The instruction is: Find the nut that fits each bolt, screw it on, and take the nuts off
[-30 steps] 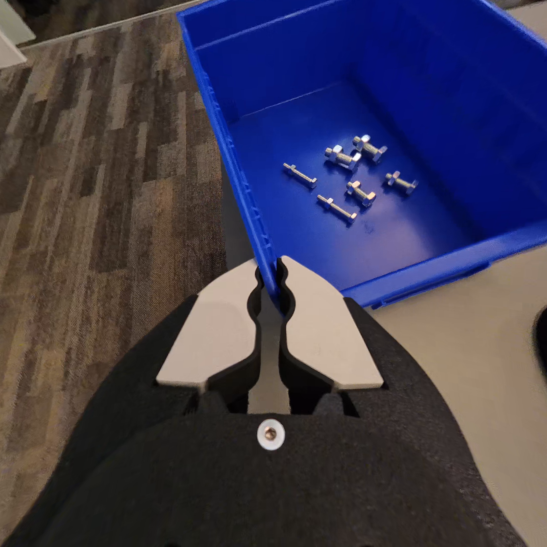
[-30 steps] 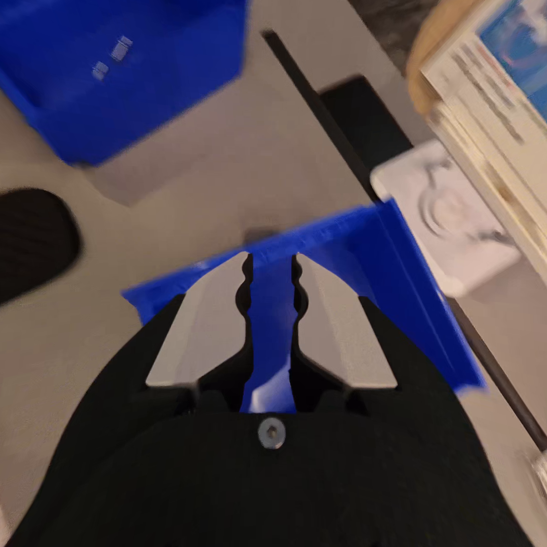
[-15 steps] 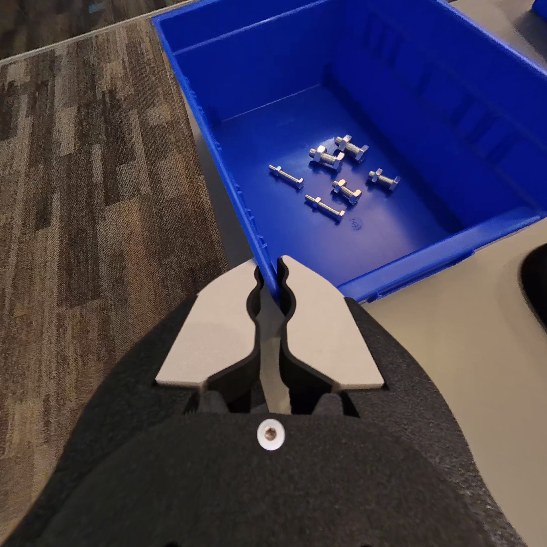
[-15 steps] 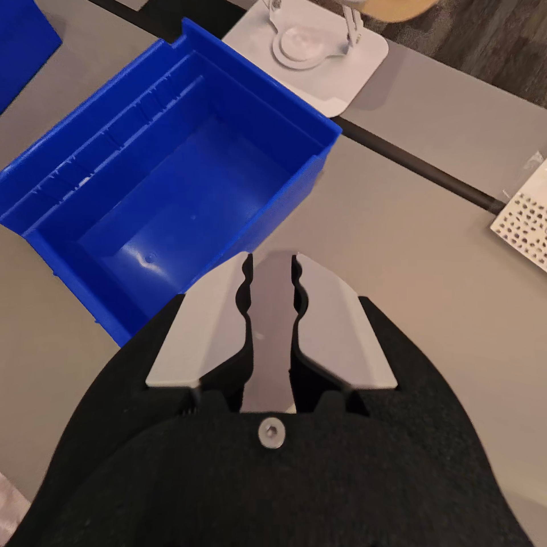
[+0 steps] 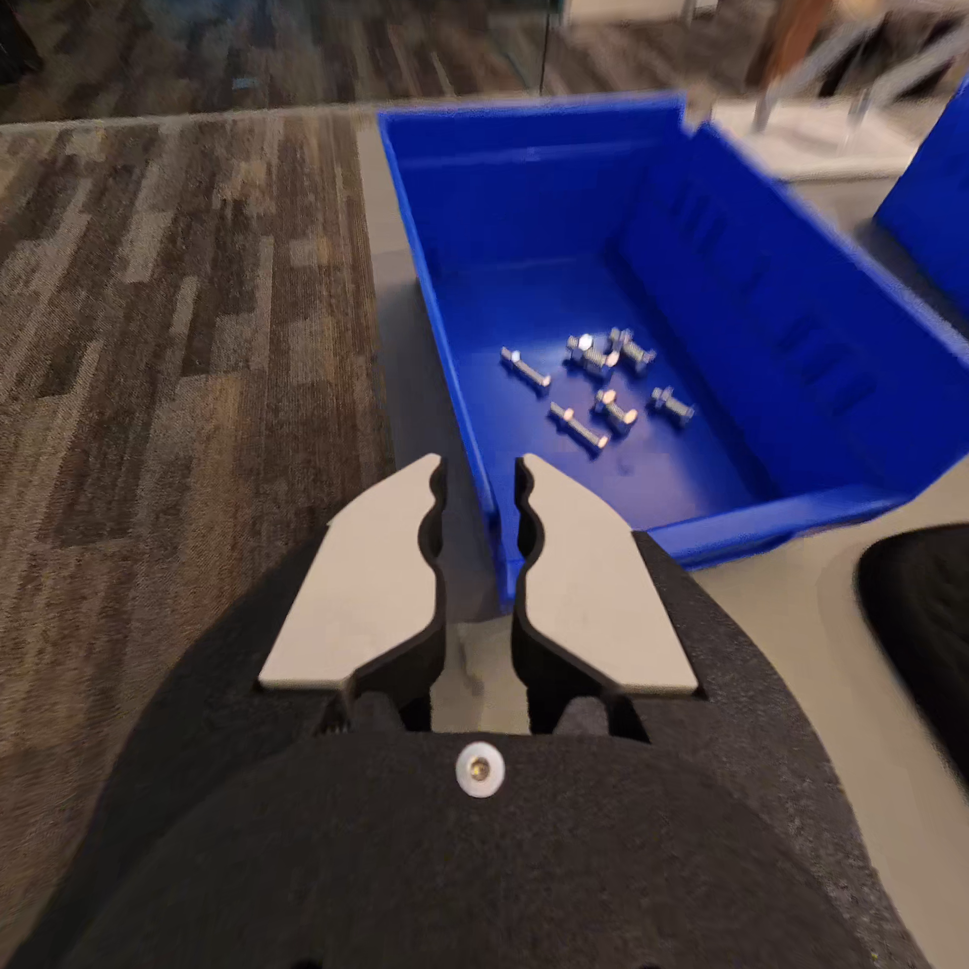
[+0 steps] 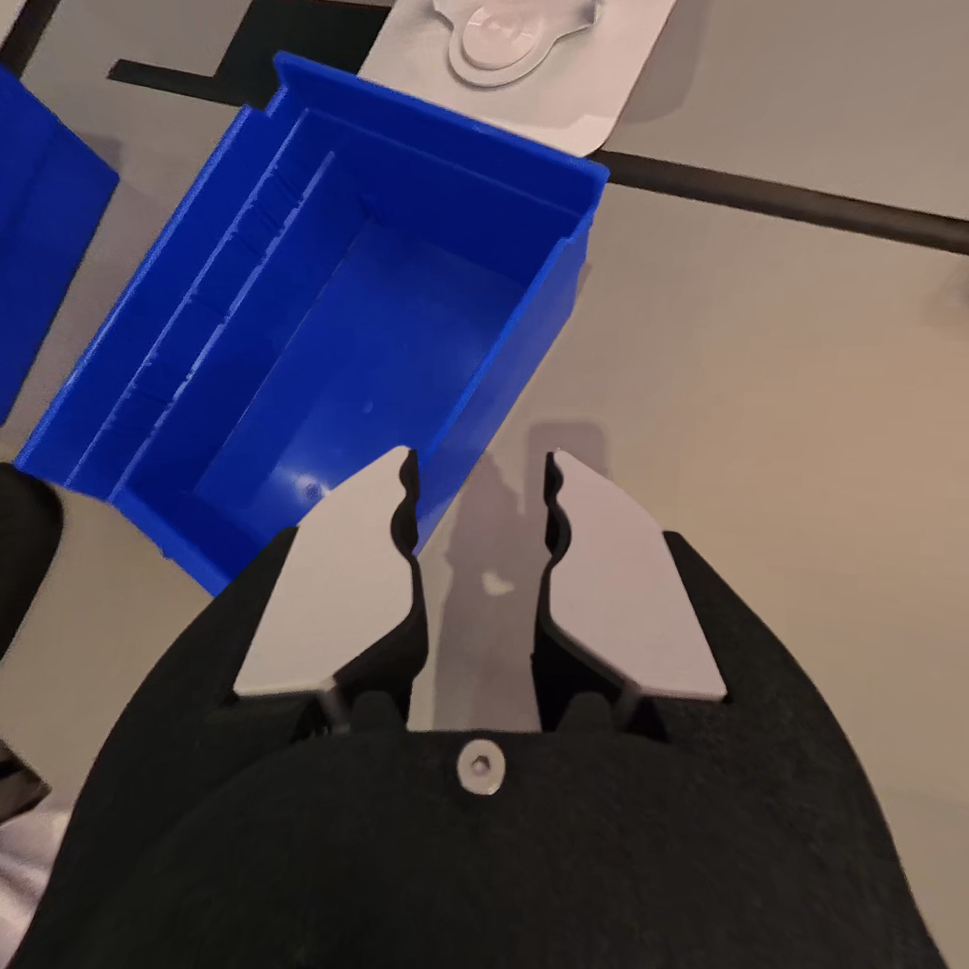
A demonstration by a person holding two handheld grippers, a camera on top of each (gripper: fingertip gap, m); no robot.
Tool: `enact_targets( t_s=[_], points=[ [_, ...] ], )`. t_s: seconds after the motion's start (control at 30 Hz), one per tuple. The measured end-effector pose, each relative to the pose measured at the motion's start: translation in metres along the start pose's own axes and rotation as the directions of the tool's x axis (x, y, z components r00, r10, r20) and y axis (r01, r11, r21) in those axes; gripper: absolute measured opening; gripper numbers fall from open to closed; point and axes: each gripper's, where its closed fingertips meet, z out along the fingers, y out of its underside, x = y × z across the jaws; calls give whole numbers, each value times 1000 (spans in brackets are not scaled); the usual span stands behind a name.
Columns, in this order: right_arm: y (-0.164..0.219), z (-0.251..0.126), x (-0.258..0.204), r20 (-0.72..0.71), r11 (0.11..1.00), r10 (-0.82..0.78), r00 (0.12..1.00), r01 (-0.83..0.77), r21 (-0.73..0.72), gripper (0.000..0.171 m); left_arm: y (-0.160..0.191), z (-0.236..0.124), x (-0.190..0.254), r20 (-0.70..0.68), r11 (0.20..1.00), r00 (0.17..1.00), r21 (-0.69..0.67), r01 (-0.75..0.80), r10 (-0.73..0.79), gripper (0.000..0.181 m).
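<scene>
The left gripper hangs over the near left corner of the blue bin, pointing forward and a little downward, its fingers parted by a modest gap. The bin's left wall runs up through that gap, but the fingers stand clear of it on both sides and hold nothing. On the bin floor, just beyond the fingertips and to the right, lie six bolts, several with nuts threaded on. All of them lie flat, and most run the same diagonal, far-left to near-right. The picture is blurred there, so the finer detail is lost. The bin sits at the left edge of a grey table, with patterned carpet below.

The right gripper tilts down over bare tabletop, its fingers spread wider and gripping nothing. To its left stands a second blue bin, with a white stand base behind it.
</scene>
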Motion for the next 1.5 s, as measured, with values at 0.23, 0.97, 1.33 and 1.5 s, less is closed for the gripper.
enact_targets(
  t_s=[0.23, 0.97, 1.33, 1.5],
  points=[
    [13, 47, -14, -15, 980, 48, 999, -50, -195, 59, -51, -58, 36, -5, 960, 998, 272, 67, -68, 23],
    [61, -33, 233, -188, 908, 177, 966, -234, -348, 4, -63, -61, 196, -199, 953, 980, 296, 70, -10, 21],
    [106, -112, 364, -277, 893, 237, 931, -321, -316, 4, -77, -42, 213, -124, 968, 992, 251, 17, 14, 21],
    [119, -135, 401, -300, 878, 276, 913, -367, -308, 3, -84, -23, 225, -129, 976, 991, 218, -5, 34, 21]
  ],
)
